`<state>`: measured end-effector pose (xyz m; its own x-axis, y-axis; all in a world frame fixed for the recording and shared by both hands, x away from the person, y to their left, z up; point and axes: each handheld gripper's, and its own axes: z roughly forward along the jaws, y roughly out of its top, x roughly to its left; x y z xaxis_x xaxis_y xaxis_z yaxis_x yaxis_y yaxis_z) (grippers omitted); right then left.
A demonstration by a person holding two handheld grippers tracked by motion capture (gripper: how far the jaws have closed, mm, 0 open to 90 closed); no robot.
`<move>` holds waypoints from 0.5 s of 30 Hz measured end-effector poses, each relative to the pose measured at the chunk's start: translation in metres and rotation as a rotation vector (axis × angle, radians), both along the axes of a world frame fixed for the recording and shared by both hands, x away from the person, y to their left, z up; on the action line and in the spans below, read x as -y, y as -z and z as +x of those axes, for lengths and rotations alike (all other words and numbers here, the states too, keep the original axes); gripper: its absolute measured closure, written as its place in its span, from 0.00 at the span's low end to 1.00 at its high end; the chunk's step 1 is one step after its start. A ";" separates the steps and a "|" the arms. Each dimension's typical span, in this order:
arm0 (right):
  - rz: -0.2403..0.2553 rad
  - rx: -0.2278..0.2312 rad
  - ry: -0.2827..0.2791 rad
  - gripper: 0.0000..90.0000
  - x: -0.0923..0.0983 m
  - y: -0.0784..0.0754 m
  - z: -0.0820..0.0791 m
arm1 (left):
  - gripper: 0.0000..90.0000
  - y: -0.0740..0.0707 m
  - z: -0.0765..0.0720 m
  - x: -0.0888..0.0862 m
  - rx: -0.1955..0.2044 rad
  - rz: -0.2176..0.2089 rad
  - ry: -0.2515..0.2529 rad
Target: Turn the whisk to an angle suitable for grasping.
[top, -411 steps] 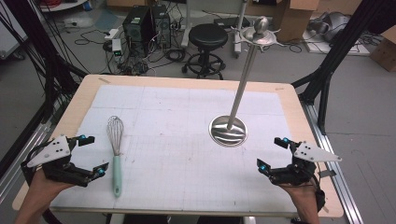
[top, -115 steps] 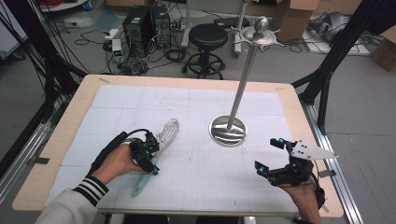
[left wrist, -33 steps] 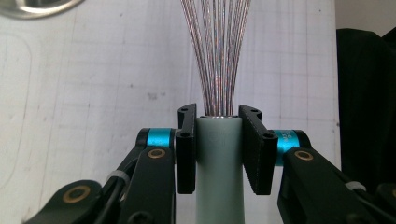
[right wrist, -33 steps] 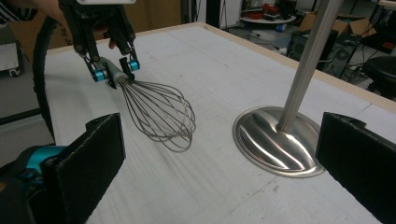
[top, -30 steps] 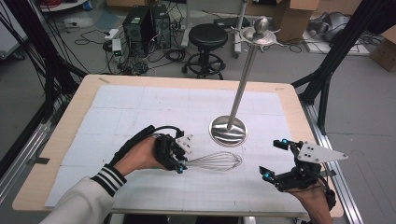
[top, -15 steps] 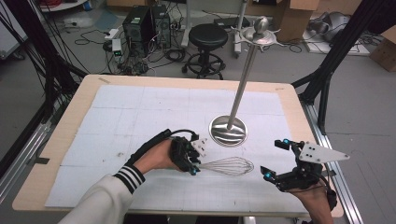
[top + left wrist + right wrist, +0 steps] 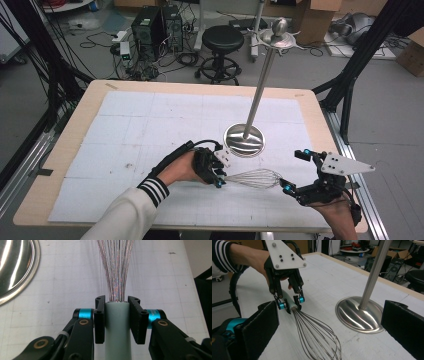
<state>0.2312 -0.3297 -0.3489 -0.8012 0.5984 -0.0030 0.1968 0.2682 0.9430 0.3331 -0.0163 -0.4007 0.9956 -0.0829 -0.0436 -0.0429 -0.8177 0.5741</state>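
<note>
Whisk [image 7: 252,178] sits low over the mat [image 7: 150,125], just in front of the stand base [image 7: 244,141]. Left gripper [image 7: 216,170] clamps its pale handle right at the wire end, prob. so the wire head sticks out twd the right gripper [image 7: 296,172]. Right jaws are wide apart either side of the wires, w/ nothing held. Looks like a handover setup; stand pole [image 7: 260,82] is close, so a swing could clip it.

whisk [image 7: 252,177]: glossy metal wires, smooth pale matt handle | stand [image 7: 244,140]: polished metal base, brushed pole | table [image 7: 320,125]: wood edge, matt white paper top | jaws: matt black
</note>
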 end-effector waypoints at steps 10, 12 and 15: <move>0.000 -0.003 0.000 0.01 0.000 0.001 0.000 | 0.76 0.008 0.000 0.009 0.046 0.014 -0.021; 0.000 -0.004 -0.002 0.01 0.000 0.001 0.000 | 0.75 0.008 0.001 0.009 0.035 0.005 -0.025; 0.000 -0.005 0.000 0.01 0.000 0.002 0.000 | 0.67 0.004 0.001 0.007 0.031 -0.040 -0.037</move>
